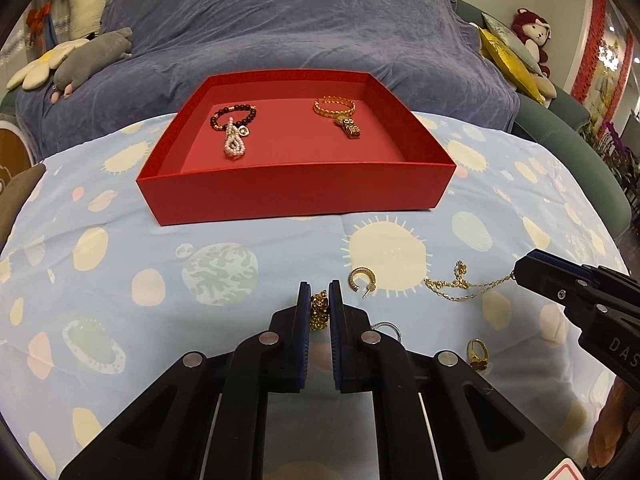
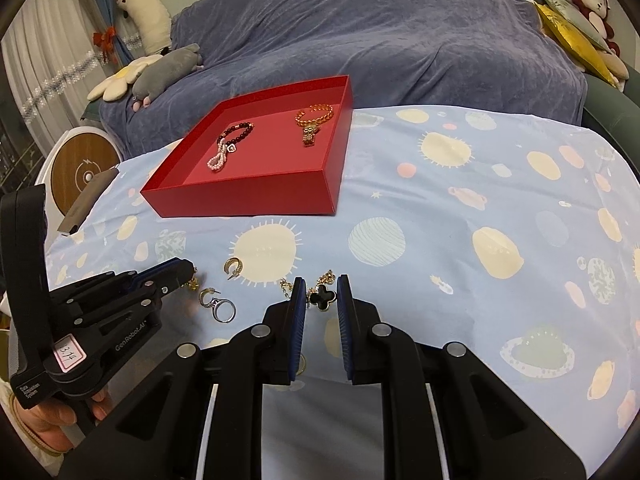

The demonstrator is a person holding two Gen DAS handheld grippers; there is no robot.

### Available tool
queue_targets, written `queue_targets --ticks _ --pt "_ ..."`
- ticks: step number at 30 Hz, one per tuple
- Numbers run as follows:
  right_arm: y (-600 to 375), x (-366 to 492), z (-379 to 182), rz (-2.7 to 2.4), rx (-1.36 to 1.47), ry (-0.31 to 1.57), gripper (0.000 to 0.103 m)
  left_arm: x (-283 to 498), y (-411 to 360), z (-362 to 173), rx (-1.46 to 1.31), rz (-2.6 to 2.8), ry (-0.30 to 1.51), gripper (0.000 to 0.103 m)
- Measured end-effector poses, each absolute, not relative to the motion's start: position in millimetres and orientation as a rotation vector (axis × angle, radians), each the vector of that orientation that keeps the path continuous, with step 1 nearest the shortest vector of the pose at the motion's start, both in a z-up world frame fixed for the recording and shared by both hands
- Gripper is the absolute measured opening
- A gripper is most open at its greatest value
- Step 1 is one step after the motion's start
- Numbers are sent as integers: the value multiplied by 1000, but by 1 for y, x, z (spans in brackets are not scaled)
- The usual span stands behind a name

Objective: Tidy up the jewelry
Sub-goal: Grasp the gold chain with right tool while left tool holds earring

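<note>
both fisheye views are evenly and rather dimly lit by soft indoor light with a warm cast. straight lines bow outward, and black vignette fills the corners. the shallow red cardboard tray (image 1: 296, 196) throws only a faint shadow on the pale blue planet-print cloth (image 1: 120, 248). focus is crisp at centre, softer toward the rims. small glints mark the round metal rivets (image 2: 261, 331).

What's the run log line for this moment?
left tongs: shut on gold chain | right tongs: shut on clover pendant | red tray: two bracelets
</note>
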State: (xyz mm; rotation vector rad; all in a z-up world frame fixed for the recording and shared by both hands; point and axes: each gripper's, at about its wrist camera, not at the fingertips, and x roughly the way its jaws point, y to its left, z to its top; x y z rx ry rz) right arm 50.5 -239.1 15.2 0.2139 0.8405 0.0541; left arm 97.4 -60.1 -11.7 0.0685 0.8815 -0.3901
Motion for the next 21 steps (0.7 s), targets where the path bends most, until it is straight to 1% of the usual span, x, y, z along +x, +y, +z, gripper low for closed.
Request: queue_targets --ticks 12,13,19,21 --pt "-240 49 52 70 250 748 15 98 -37 24 2 -370 813 7" --pt "-241 49 54 71 252 744 8 98 -35 25 -2 -366 812 7" --pt "-242 50 58 71 266 736 6 100 -32 29 -18 -359 804 7" --pt "-240 50 57 73 259 738 3 100 -31 30 -21 -356 801 7"
